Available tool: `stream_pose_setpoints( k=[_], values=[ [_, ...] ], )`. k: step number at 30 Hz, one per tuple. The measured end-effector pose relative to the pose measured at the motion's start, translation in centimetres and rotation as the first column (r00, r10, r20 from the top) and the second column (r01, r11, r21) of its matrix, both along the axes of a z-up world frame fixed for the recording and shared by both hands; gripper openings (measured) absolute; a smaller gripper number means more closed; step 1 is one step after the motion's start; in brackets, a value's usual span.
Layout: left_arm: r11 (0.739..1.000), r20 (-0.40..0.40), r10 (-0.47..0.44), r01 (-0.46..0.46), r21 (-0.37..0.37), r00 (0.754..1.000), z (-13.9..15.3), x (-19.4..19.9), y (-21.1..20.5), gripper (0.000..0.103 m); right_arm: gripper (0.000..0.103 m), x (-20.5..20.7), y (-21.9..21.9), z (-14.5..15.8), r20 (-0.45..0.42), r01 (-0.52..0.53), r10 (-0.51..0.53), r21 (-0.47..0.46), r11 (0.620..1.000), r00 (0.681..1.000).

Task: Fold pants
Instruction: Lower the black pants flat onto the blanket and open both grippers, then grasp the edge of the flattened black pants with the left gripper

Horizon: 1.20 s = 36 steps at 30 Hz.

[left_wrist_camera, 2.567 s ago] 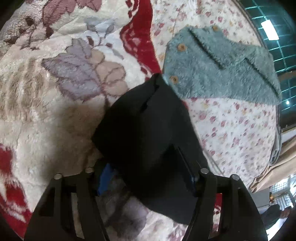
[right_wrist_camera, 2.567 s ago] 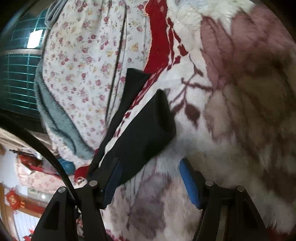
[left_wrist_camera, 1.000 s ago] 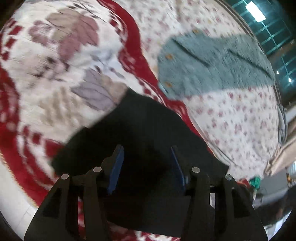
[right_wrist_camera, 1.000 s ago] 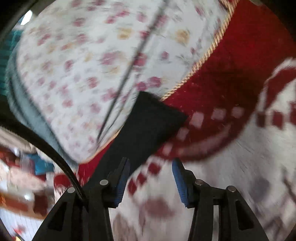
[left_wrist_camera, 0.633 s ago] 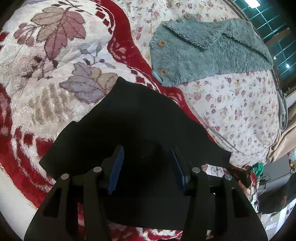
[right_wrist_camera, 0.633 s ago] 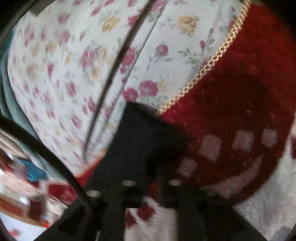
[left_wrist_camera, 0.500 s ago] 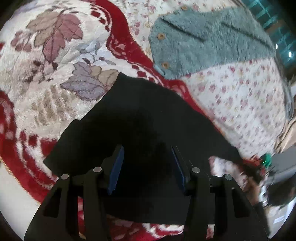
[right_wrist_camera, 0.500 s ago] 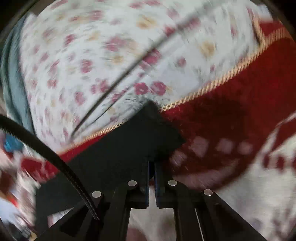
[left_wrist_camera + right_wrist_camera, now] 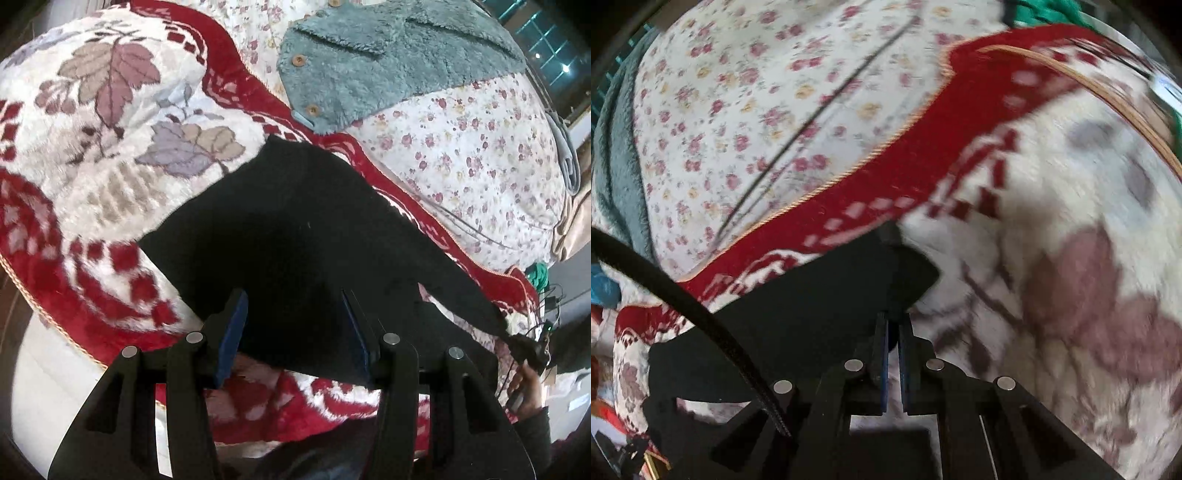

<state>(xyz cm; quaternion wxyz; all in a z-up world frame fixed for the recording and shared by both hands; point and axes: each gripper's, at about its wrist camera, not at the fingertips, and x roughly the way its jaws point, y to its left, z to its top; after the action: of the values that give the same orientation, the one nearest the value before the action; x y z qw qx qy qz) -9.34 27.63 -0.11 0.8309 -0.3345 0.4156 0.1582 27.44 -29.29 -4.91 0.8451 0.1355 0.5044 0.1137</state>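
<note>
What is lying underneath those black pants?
The black pants lie on a plush red-and-cream leaf-patterned blanket, which shows all around them. Beyond it lies a floral sheet. Whatever sits directly beneath the pants is covered.

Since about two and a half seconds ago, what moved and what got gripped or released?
The right gripper, open beside the black pants earlier, has shut on a pants corner. The left gripper stays open, but the pants bundle has spread out flat on the red-and-cream blanket. The teal fleece garment on the floral sheet has not shifted.
</note>
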Motion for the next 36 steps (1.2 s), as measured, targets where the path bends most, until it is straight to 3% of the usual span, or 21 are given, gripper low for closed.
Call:
stream_pose_setpoints(
  k=[4, 6, 9, 11, 14, 17, 20, 24, 26, 30, 33, 36],
  values=[
    [1.000, 0.019, 0.014, -0.015, 0.023, 1.000, 0.9, -0.4, 0.7, 0.049, 0.007, -1.7, -2.9, -0.9, -0.030, 0.118, -0.123, -0.132, 0.984, 0.992],
    [0.998, 0.037, 0.016, -0.019, 0.065, 0.999, 1.1, -0.4, 0.5, 0.053, 0.007, -3.7, -3.7, 0.8, 0.040, 0.127, -0.122, -0.155, 0.980, 0.992],
    [0.993, 0.040, 0.017, -0.022, 0.119, 0.999, 0.7, 0.3, -0.7, 0.053, 0.009, -7.7, -2.3, 3.5, 0.138, 0.016, 0.008, -0.168, 0.986, 0.990],
    [0.995, 0.046, -0.012, 0.008, 0.097, 0.999, 0.3, 1.2, -2.0, 0.053, 0.022, -11.3, 0.3, 4.8, 0.175, -0.112, 0.140, -0.160, 0.981, 0.975],
    [0.995, 0.062, -0.040, 0.034, 0.090, 0.997, 0.0, 2.0, -4.2, 0.053, 0.029, -16.2, 4.2, 5.0, 0.225, -0.265, 0.297, -0.161, 0.951, 0.928],
    [0.989, 0.063, -0.082, 0.074, 0.124, 0.995, 0.0, 2.5, -6.5, 0.053, 0.030, -19.7, 6.5, 3.7, 0.276, -0.334, 0.378, -0.193, 0.922, 0.884],
    [0.968, 0.074, -0.132, 0.113, 0.224, 0.988, 0.2, 2.8, -9.0, 0.053, 0.030, -19.7, 7.5, 2.4, 0.237, -0.354, 0.394, -0.194, 0.915, 0.888],
    [0.914, 0.139, -0.174, 0.107, 0.392, 0.975, 1.6, 2.3, -11.4, 0.053, 0.031, -19.3, 7.7, 2.3, 0.204, -0.344, 0.380, -0.193, 0.919, 0.902],
    [0.892, 0.186, -0.204, 0.104, 0.441, 0.961, 2.4, 1.7, -11.9, 0.053, 0.031, -19.6, 8.0, 2.4, 0.194, -0.336, 0.375, -0.206, 0.919, 0.906],
    [0.892, 0.270, -0.279, 0.145, 0.429, 0.921, 3.6, 1.0, -11.4, 0.053, 0.031, -21.1, 7.9, 3.5, 0.207, -0.341, 0.380, -0.202, 0.918, 0.901],
    [0.909, 0.255, -0.289, 0.181, 0.375, 0.923, 3.3, 1.6, -10.5, 0.053, 0.031, -21.5, 8.3, 3.8, 0.207, -0.351, 0.381, -0.169, 0.921, 0.901],
    [0.905, 0.233, -0.289, 0.186, 0.383, 0.929, 2.8, 1.8, -10.5, 0.053, 0.031, -21.6, 9.1, 3.7, 0.200, -0.366, 0.386, -0.130, 0.922, 0.901]
  ],
)
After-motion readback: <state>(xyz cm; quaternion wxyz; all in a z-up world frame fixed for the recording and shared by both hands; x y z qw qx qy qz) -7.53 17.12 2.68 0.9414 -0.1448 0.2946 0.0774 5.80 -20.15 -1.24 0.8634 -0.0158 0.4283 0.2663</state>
